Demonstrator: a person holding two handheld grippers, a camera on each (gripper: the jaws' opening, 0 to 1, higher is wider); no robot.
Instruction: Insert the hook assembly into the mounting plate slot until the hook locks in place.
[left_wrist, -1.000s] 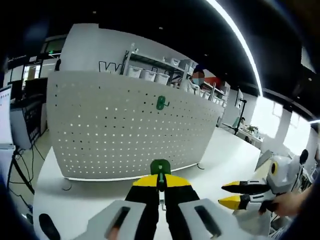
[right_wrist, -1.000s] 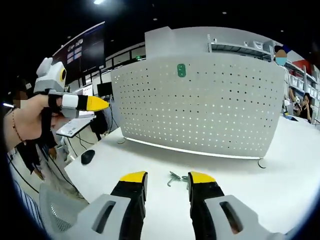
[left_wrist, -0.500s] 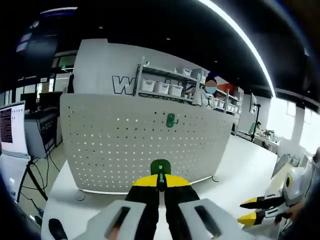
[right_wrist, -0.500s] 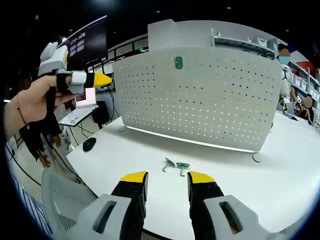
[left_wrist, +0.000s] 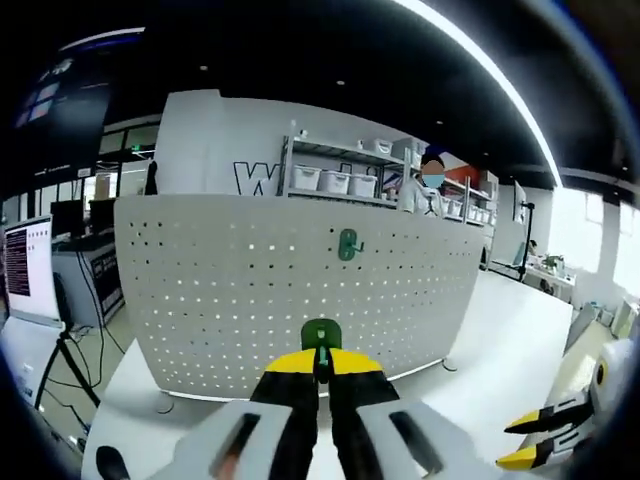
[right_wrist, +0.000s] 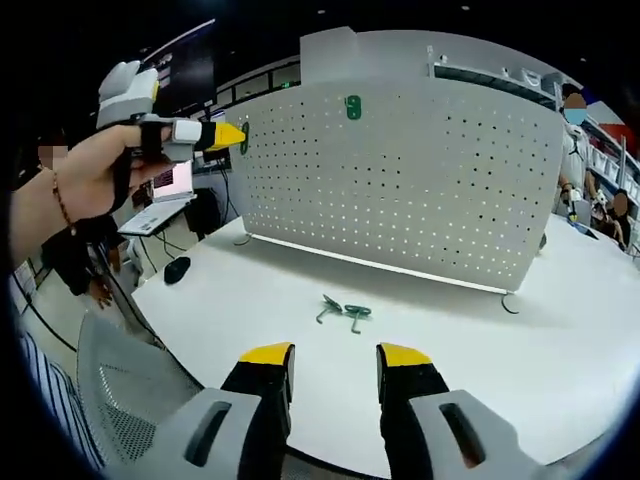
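**Hook held, lining up on the pegboard**

Hook, green, sits pinched at my left gripper, jaws clamped tight on it, approx centre of left gripper view. Pegboard stands upright on the white table; one green hook already mounted near its top, at 12 o'clock from mine. Right gripper has jaws apart, nothing in them; spare hooks lie on the table at 12 o'clock from it. Next, I'd say: keep hook square to the holes, approach slow, push in till it seats, w/o twisting.
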